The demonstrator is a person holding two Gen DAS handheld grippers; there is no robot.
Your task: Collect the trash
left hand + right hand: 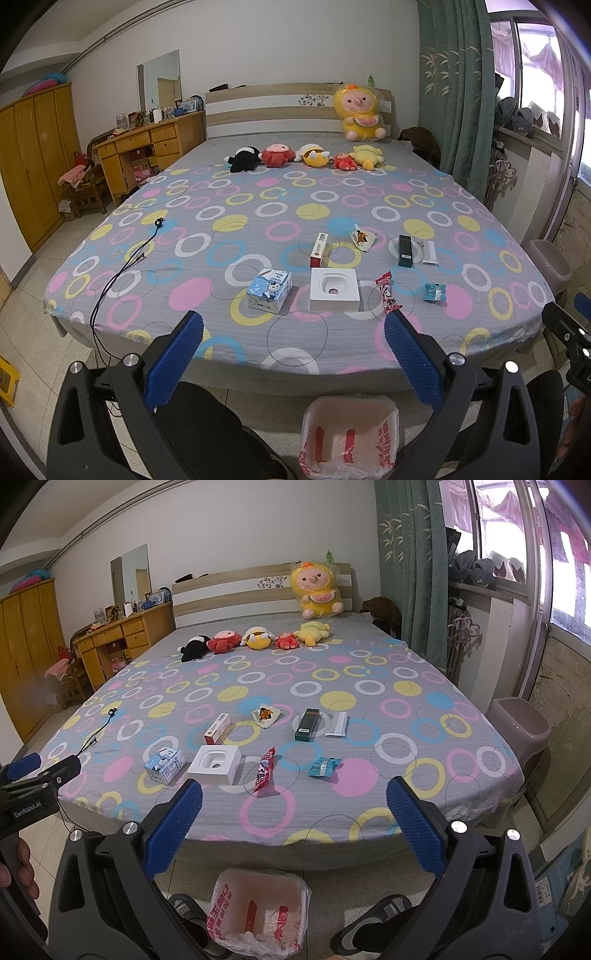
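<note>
Trash lies on the near half of the bed (207, 236): a blue-white carton (269, 290) (164, 765), a white box tray (334, 290) (215, 765), a red snack wrapper (388, 297) (264, 772), a teal packet (434, 291) (323, 767), a red-white box (319, 249) (217, 730), an orange-print packet (362, 236) (266, 715), a dark box (405, 250) (306, 724) and a white sachet (429, 252) (338, 724). A bin lined with a white bag (349, 435) (260, 912) stands on the floor below. My left gripper (293, 332) and right gripper (293, 801) are open and empty, held before the bed's foot edge.
Several plush toys (306, 155) lie near the headboard. A black cable (122, 266) runs over the bed's left side. A purple bin (517, 731) stands right of the bed. A wardrobe (33, 158) and desk (147, 147) are at left. Feet in slippers (373, 923) flank the lined bin.
</note>
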